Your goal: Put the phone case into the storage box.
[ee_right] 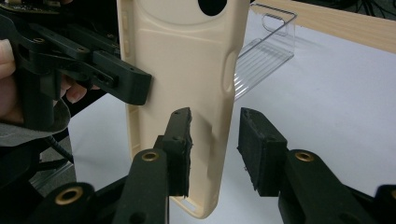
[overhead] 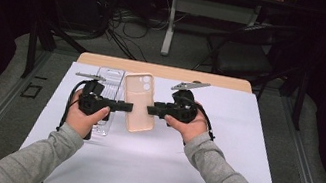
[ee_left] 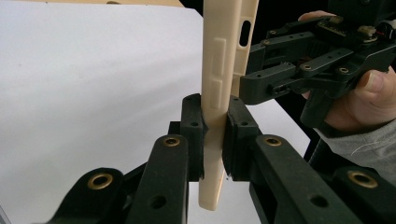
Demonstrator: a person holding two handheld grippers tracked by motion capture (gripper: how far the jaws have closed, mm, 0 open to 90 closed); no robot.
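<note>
While my left claw (ee_left: pixel 215 135) is clamped on one long edge of the beige phone case (overhead: pixel 139 101), the case sits at the centre of the high view, lifted above the white tabletop (overhead: pixel 222 147) between my two hands. From the left gripper view the case stands edge-on between the pads, which press on both faces; I judge this grip is what carries it. My right claw (ee_right: pixel 214 149) stands parted around the opposite long edge, near the lower centre of its own view: the left pad lies against the case's back, the right pad stands clear of it with a gap showing, so it is not yet gripping. I judge the case is held up off the surface so that the second claw can close on the far edge and share the hold. A clear plastic tray (overhead: pixel 108 81) lies on the tabletop at centre left of the high view, just behind my left hand (overhead: pixel 81 116), untouched by either claw.
</note>
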